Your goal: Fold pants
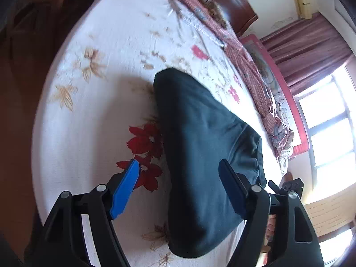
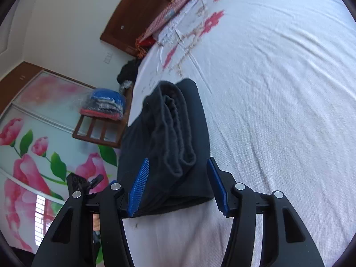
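Dark navy pants [image 1: 200,146] lie folded in a thick bundle on the white flowered bedsheet [image 1: 93,115]. My left gripper [image 1: 180,166] is open, its blue fingers [image 1: 125,187] spread wide over the near part of the bundle, not gripping it. In the right wrist view the same pants [image 2: 169,133] show their stacked folded layers and waistband end. My right gripper [image 2: 178,166] is open, one finger on each side of the bundle's near end.
A red checked cloth [image 1: 244,62] and a pink-framed board [image 1: 287,102] lie along the bed's far side. A wooden headboard [image 2: 138,15], a wooden chair with a bagged stack of clothes [image 2: 104,104] and a flowered wardrobe door [image 2: 33,151] stand beside the bed.
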{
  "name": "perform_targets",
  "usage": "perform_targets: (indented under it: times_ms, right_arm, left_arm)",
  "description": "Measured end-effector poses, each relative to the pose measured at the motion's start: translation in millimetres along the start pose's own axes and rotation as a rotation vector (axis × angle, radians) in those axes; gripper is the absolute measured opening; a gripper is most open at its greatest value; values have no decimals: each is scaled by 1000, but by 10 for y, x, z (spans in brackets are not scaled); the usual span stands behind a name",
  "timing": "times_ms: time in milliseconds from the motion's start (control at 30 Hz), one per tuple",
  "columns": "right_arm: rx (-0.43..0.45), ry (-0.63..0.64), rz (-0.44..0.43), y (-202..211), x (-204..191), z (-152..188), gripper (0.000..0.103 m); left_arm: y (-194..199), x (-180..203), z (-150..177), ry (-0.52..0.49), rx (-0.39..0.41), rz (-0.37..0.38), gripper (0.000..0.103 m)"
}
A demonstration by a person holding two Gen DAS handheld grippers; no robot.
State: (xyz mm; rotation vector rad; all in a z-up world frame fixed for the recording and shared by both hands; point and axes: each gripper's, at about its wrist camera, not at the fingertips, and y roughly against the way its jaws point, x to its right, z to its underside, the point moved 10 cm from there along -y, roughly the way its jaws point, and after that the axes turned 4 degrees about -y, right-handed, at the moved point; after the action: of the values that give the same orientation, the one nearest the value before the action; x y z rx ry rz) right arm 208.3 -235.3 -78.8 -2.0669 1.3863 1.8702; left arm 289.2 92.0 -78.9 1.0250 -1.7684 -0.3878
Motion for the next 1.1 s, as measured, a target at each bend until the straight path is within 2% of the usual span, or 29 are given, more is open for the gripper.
perform_targets:
  times_ms: [33,100,167,200,233,267,300,333,367,433,500,533,567,600,700,800,900,967,1033,1067,1100]
  right_arm:
    - [21,4,-35,80,-110,13,53]
    - [14,12,-138,112,-391,85,53]
    - [-20,10,-238,5,-686,176,53]
    - [-49,9,-251,-113,-786,229,53]
    - [-74,15,-228,-244,-784,271,53]
    - [-97,3,-194,-368,-694,308,53]
    - [-110,-34,-121,-486,-511,322,53]
    - [-112,-82,-98,-535,-295,327,53]
    - [-109,-137,-147,-540,-201,340,49]
    - [-78,-212,-221,-421,-210,343,49]
    - [-50,-198,-246,-259,-373,335,54]
    - [-36,-190,-240,-155,-445,342,73]
    - [-19,-194,-221,-49,-480,365,90]
    - [-4,-204,-200,57,-486,411,92]
    - [-14,-234,-156,353,-341,659,92]
    - [3,-337,25,671,136,918,92]
    - [58,-492,250,1051,593,1144,92]
    - [110,-490,285,1251,647,1188,94]
    - [170,-420,407,1416,632,1175,99]
    - [211,-359,393,1447,524,1142,99]
    - [222,-304,382,1432,416,1126,99]
  left_arm:
    - [103,103,26,-38,22,-5,82]
    - [203,440,112,-131,40,42,84]
    - [125,777,302,-227,13,86,86]
    - [20,909,396,-260,-17,102,86]
    - [-83,972,497,-282,-48,96,86]
    - [-178,1098,577,-297,-76,89,86]
    - [-258,1105,604,-308,-104,84,86]
    - [-343,1065,682,-316,-127,60,84]
    - [-417,1001,732,-321,-138,35,82]
    - [-414,924,833,-284,-154,42,82]
    - [-285,893,804,-250,-139,58,82]
    - [-200,902,746,-229,-119,54,84]
    - [-108,899,706,-211,-99,39,90]
    - [-19,863,680,-198,-77,14,98]
    - [396,700,624,-162,20,-76,101]
    - [759,222,660,-70,61,-243,101]
    - [1075,-365,810,116,68,-400,101]
    - [1252,-685,934,224,94,-410,101]
    - [1388,-905,1046,315,99,-424,101]
    - [1408,-952,1095,346,96,-389,101]
    - [1440,-983,1134,359,107,-393,101]
